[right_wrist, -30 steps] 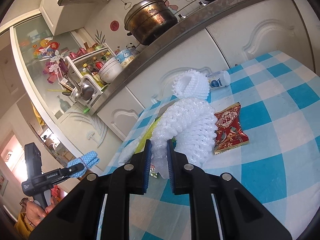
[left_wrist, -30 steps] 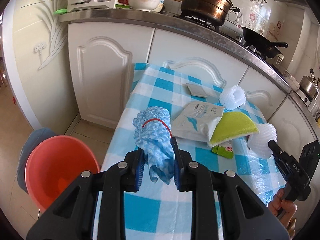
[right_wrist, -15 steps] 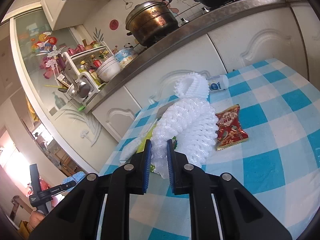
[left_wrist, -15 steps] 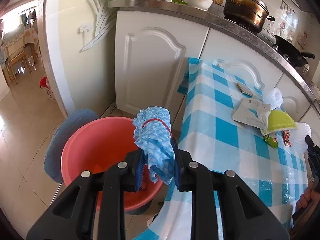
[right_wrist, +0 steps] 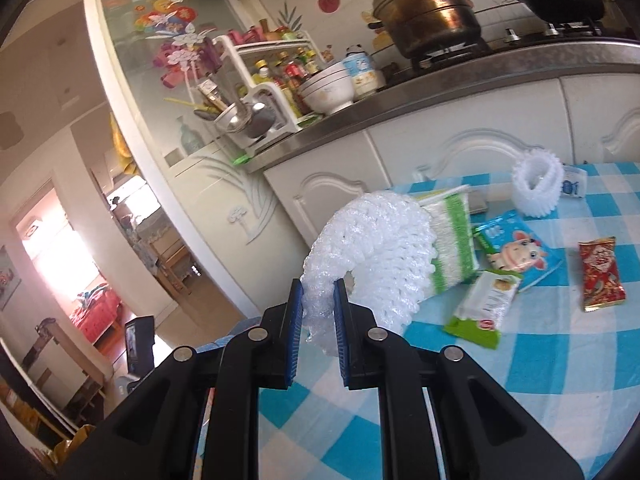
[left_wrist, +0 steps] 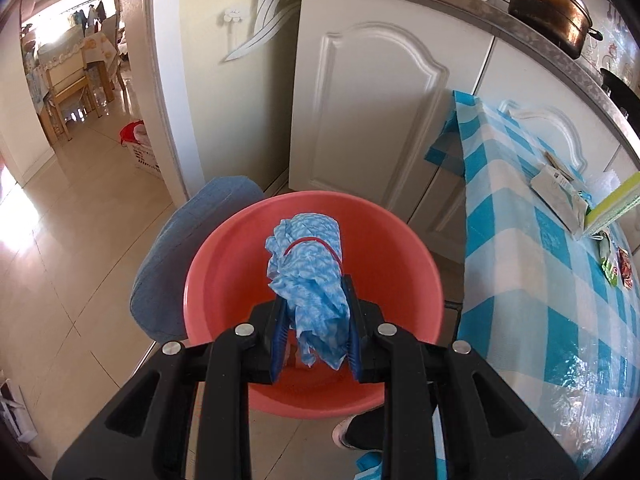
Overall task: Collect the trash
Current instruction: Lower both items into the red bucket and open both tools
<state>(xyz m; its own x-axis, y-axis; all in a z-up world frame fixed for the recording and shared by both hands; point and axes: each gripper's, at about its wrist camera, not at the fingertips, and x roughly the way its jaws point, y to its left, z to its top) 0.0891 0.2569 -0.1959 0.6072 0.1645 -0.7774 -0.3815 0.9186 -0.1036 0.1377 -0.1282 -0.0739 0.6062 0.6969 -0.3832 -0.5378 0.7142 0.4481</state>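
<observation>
My left gripper (left_wrist: 316, 332) is shut on a crumpled blue patterned cloth (left_wrist: 310, 276) with a red band around it, held over the open salmon-red basin (left_wrist: 400, 248) on the floor beside the table. My right gripper (right_wrist: 318, 316) is shut on a white foam fruit net (right_wrist: 376, 248), held above the left end of the blue checked table (right_wrist: 540, 400). On the table lie a green-and-white sponge (right_wrist: 454, 236), a blue cartoon packet (right_wrist: 514, 250), a green-white wrapper (right_wrist: 484, 306), a red snack packet (right_wrist: 600, 274) and a second foam net (right_wrist: 536, 184).
A blue cushioned stool (left_wrist: 188, 252) stands left of the basin. White cabinet doors (left_wrist: 360, 120) rise behind it. The counter carries a brass pot (right_wrist: 428, 12), bowls (right_wrist: 328, 90) and a bottle rack (right_wrist: 276, 76). A doorway (left_wrist: 72, 80) opens at left.
My left gripper has swung left off the table with the blue cloth until it hangs over the basin. My right gripper has turned left with the foam net, showing more wrappers.
</observation>
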